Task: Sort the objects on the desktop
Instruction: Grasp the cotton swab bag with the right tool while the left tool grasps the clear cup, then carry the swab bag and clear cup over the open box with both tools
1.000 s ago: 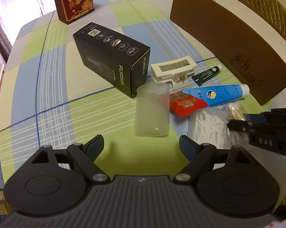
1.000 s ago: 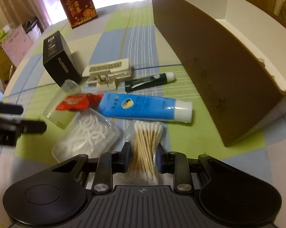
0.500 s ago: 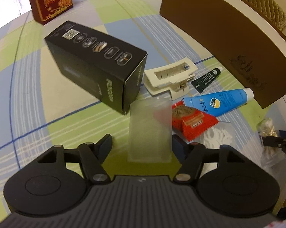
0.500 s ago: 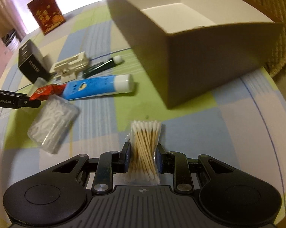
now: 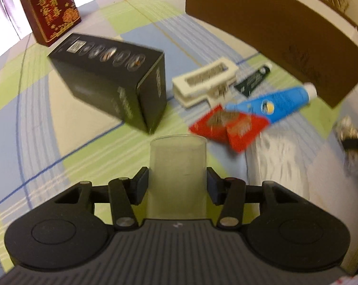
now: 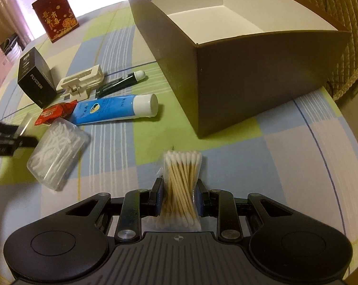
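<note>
Left gripper [image 5: 177, 185]: jaws just been closing, pads now against both sides of 1 frosted translucent cup [image 5: 178, 166], upright, open rim facing up, standing on the bench [image 5: 36, 109] between the fingers. Frame blurred, so firmness of the squeeze unclear, but contact on both walls visible.

Right gripper [image 6: 179, 197]: clenched on 1 clear packet of cotton swabs [image 6: 181, 187], wooden sticks with white tips, pinched at its waist and fanning out toward the far end, lifted clear of the checked cloth.

Outward from the right gripper, to the near left: 1 clear tub of white floss picks [image 6: 57, 152], lying tilted, with the left gripper's black fingers just beside it at the left edge. Beyond that, 1 red snack sachet [image 6: 55, 112] touching the tail of 1 blue tube [image 6: 114, 109] with a white cap pointing right. Farther still, 1 slim dark green tube [image 6: 121, 82], 1 cream clip-like holder [image 6: 82, 80], and 1 black carton [image 6: 36, 80] on the left. At the far left, 1 red gift box [image 6: 55, 21] standing upright. On the far right, 1 large brown box [image 6: 262, 71], open on top, white inside, interior bare as far as visible.
</note>
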Tool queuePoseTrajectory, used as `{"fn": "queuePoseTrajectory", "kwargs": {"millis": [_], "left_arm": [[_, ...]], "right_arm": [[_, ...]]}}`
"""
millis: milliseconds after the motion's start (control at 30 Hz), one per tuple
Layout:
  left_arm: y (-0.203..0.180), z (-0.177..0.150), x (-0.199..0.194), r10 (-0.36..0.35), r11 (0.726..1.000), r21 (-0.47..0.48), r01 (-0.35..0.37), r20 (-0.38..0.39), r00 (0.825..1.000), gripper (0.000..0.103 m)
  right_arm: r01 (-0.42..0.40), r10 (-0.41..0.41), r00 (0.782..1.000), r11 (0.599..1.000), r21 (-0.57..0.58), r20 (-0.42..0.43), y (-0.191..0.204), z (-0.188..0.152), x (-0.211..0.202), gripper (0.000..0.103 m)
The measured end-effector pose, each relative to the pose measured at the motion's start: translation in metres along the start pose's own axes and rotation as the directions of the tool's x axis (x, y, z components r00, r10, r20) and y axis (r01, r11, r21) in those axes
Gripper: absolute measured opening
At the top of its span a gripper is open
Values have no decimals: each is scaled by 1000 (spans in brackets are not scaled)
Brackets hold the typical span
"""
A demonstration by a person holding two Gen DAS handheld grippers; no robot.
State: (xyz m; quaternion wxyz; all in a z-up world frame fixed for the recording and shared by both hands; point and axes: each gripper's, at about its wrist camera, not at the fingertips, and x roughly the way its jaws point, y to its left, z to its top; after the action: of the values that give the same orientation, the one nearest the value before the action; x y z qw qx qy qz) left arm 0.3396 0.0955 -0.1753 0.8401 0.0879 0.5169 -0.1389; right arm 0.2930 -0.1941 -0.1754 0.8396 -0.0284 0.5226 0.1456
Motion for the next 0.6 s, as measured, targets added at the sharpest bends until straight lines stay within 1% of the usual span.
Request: {"fn": "queuePoseTrajectory", "kwargs": {"millis": [100, 200, 267, 333, 367, 400, 433, 467, 600], "left_arm": [[2, -15, -11, 24, 1000, -8, -24, -19, 1000, 46], [2, -27, -18, 30, 999, -38, -31, -25, 999, 46], [2, -28, -18, 27, 997, -65, -29, -23, 999, 47], [5, -25, -16, 15, 994, -110, -18, -26, 1000, 49], [5, -24, -15, 21, 994, -111, -23, -23, 1000, 52], [3, -22, -13, 28, 994, -106, -30, -19, 999, 52], [3, -21, -13, 28, 994, -105, -29, -17, 999, 51], [2, -19, -13, 26, 994, -108, -28, -16, 1000, 48], [-3, -20, -16, 41, 993, -114, -44, -24, 999, 47]], "right_arm": [[6, -6, 1000, 999, -33, 5, 3, 1, 1, 24], [19, -18, 1000, 996, -89, 12, 8, 2, 4, 24], [33, -31, 999, 991, -130, 17, 13, 1, 5, 24], [36, -33, 999, 989, -146, 24, 14, 1, 6, 24], [33, -29, 999, 989, -146, 26, 14, 1, 7, 24], [28, -25, 999, 989, -147, 28, 13, 1, 7, 24], [25, -21, 999, 988, -152, 30, 12, 0, 7, 24], [22, -17, 999, 986, -162, 31, 12, 0, 7, 24], [5, 1, 1000, 980, -198, 27, 11, -2, 6, 24]]}}
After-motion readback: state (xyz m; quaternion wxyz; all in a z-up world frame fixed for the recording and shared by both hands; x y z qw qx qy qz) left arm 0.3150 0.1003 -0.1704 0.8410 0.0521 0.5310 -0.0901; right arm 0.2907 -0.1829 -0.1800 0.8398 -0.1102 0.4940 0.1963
